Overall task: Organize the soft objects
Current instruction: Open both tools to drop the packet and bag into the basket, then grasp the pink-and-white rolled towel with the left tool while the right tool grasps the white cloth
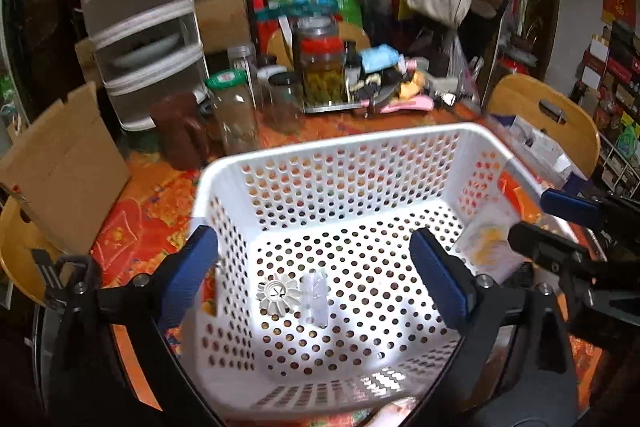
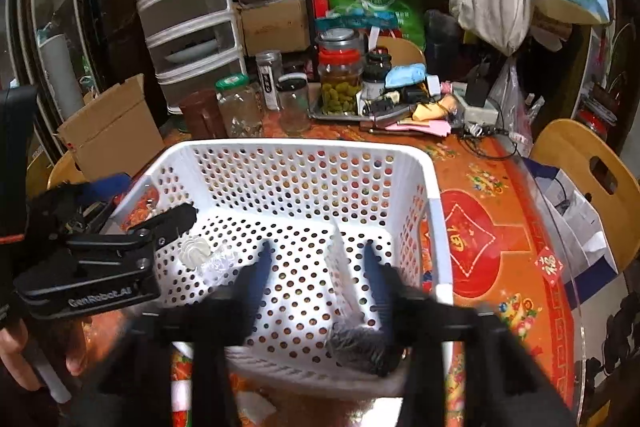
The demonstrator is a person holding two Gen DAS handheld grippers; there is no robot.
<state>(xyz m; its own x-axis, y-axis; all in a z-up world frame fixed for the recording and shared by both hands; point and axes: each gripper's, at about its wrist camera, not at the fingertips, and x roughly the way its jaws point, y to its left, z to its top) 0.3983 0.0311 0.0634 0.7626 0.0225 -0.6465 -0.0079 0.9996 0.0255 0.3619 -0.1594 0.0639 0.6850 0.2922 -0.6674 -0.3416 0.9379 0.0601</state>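
A white perforated basket [image 1: 224, 183] [image 2: 434, 187] stands on the orange patterned table. Inside lie a small white fan-shaped piece [image 1: 278, 293] [image 2: 195, 251] and a clear plastic piece [image 1: 316, 297] [image 2: 220, 261]. A white packet with yellow print [image 1: 490, 247] leans at the basket's right wall. A grey fuzzy soft object [image 2: 356, 347] lies at the basket's near edge, just below my right gripper. My left gripper [image 1: 320, 283] is open over the basket, one finger outside the left wall. My right gripper [image 2: 318, 275] is open and empty over the basket; it also shows in the left wrist view [image 1: 556, 223].
Jars [image 2: 340, 83], a tray of clutter and cables crowd the table's far side. A cardboard box [image 1: 60, 167] sits at left, plastic drawers [image 2: 188, 15] behind. Wooden chairs [image 2: 584, 183] stand at the right. Bags hang at upper right.
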